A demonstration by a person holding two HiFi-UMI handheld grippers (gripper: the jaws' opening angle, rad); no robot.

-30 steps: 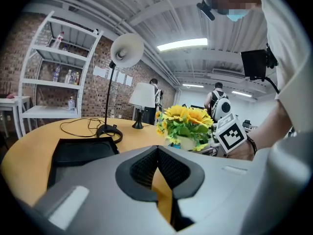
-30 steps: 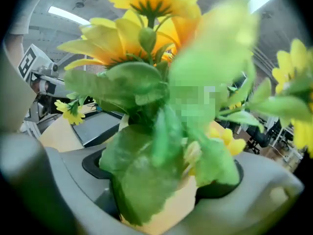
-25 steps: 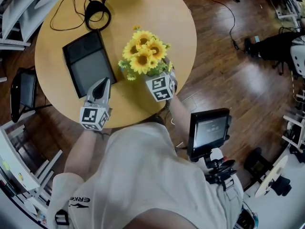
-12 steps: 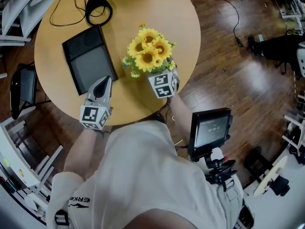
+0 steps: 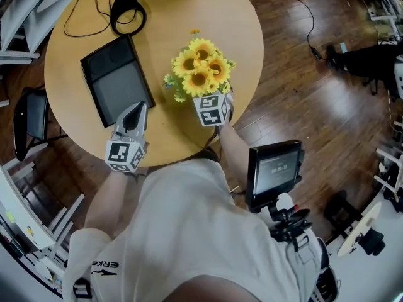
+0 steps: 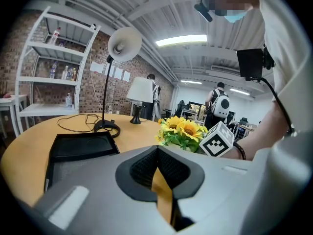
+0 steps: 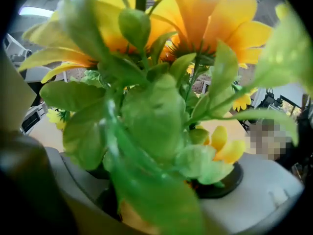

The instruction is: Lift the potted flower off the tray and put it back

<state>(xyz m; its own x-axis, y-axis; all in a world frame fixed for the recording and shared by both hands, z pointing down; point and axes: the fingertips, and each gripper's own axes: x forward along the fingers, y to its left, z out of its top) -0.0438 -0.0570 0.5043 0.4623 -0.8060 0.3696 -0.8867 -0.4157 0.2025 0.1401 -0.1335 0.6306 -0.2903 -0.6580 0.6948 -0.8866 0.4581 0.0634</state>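
Note:
The potted flower (image 5: 200, 71), a bunch of yellow sunflowers with green leaves, is over the round wooden table (image 5: 189, 17), to the right of the black tray (image 5: 116, 80) and off it. My right gripper (image 5: 205, 97) reaches under the foliage and is shut on the pot, which the leaves hide. In the right gripper view the potted flower (image 7: 151, 106) fills the frame between the grey jaws. My left gripper (image 5: 134, 110) rests at the tray's near corner, shut and holding nothing. From the left gripper view I see the tray (image 6: 80, 146) and the flowers (image 6: 183, 131).
A desk lamp's round base and cable (image 5: 128, 14) lie behind the tray. The table's edge curves close to the right of the flower. A small screen on a stand (image 5: 274, 172) hangs at the person's right side. A white shelf (image 6: 49, 72) stands beyond the table.
The sunflowers have shifted a little to the right, away from the tray, with the right gripper still on them. The left gripper has stayed where it was.

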